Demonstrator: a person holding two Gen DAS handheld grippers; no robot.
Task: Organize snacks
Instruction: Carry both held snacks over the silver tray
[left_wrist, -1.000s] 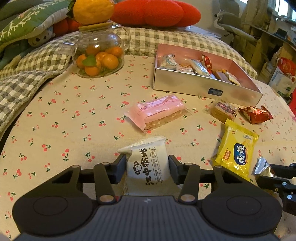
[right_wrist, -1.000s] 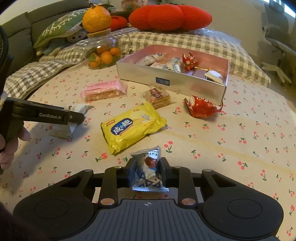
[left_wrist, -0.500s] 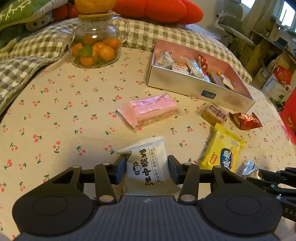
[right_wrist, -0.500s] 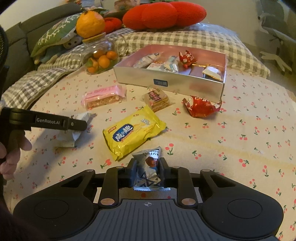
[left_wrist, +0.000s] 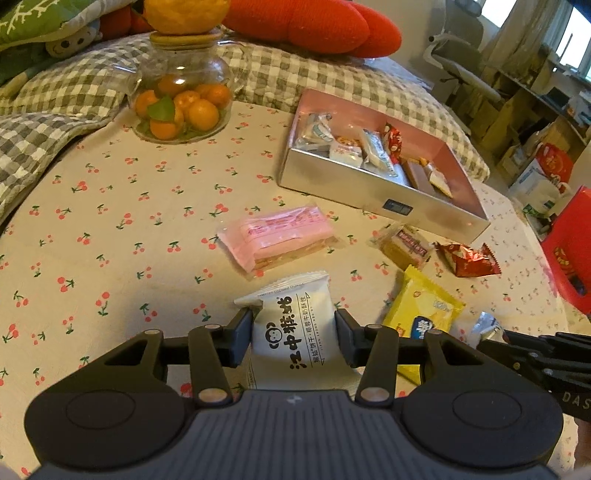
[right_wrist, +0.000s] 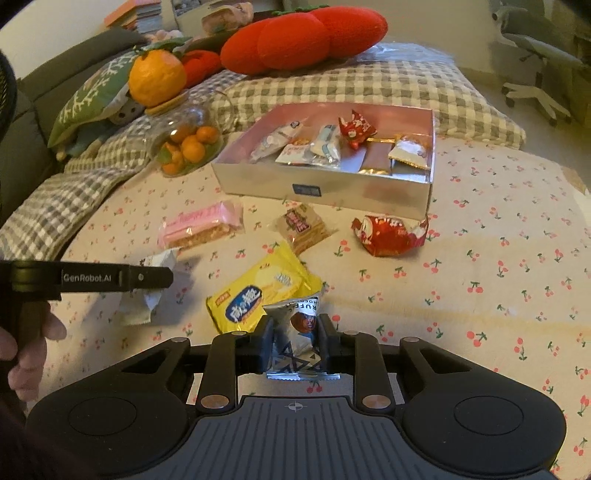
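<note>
White biscuit packet (left_wrist: 293, 334) pinched in my left gripper (left_wrist: 293, 336); silver chocolate sachet (right_wrist: 297, 338) clamped in right gripper (right_wrist: 295, 341). Both now lifted off cherry-print cloth (right_wrist: 480, 258). Silver snack box (right_wrist: 325, 186) at twelve o'clock, next drop.

White packet (left_wrist: 295, 332): "江中猴姑". Left gripper (right_wrist: 140, 277) side: "GenRobot.AI". Silver packet (right_wrist: 299, 332): "RUF…", rest hidden. Yellow packet (right_wrist: 258, 291) print unclear.
</note>
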